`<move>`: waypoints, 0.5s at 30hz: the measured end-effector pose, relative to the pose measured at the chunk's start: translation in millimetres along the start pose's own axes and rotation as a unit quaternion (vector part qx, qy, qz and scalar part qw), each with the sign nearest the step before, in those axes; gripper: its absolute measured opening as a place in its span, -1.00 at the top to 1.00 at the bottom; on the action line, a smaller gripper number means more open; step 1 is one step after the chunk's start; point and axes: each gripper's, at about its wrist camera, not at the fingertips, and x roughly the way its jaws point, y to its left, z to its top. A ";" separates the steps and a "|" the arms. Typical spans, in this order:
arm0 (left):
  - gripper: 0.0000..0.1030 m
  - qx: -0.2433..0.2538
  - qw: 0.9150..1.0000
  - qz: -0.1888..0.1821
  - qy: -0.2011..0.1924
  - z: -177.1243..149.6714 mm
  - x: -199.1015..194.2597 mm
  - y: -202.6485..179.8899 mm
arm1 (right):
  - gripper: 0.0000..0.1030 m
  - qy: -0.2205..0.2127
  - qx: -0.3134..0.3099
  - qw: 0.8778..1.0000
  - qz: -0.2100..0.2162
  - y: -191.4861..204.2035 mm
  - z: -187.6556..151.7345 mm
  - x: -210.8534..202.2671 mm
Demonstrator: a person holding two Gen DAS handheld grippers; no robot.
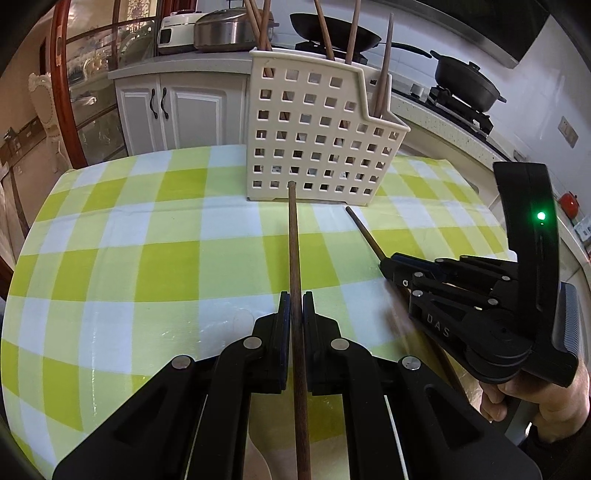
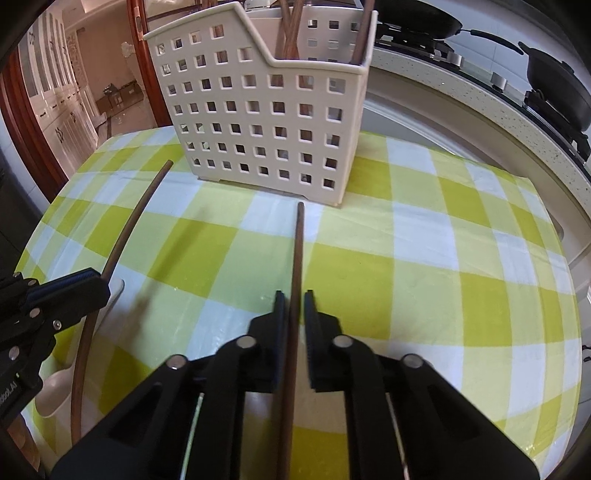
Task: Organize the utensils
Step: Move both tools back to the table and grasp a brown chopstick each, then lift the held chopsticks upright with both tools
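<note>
A cream perforated utensil basket (image 1: 317, 136) (image 2: 258, 122) stands on the green checked tablecloth (image 1: 147, 258) with several brown chopsticks upright in it. My left gripper (image 1: 295, 295) is shut on one brown chopstick (image 1: 294, 240), whose tip points at the basket's foot. To its right, my right gripper (image 1: 386, 263), held by a hand, is shut on a second chopstick (image 1: 364, 230). In the right wrist view that chopstick (image 2: 298, 240) runs between the fingers of the right gripper (image 2: 295, 295) toward the basket. The left gripper (image 2: 105, 280) shows at the left edge with its chopstick (image 2: 136, 214).
A cream container (image 2: 55, 391) lies at the near table edge under the grippers. Behind the table is a counter with a stove and black pans (image 1: 469, 83), a rice cooker (image 1: 225, 31) and white cabinets (image 1: 173, 107). The table drops off at left and right.
</note>
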 end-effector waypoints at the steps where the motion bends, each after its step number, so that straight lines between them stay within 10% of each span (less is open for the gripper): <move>1: 0.89 -0.001 1.000 -0.001 0.000 0.3 -0.4 1.1 | 0.88 -0.001 -0.001 1.000 -0.001 0.4 0.3 0.5; 15: 0.89 -0.007 1.000 -0.006 -0.020 2.5 -20.0 8.9 | 0.89 -0.050 0.016 0.998 0.021 -9.3 -16.8 -50.4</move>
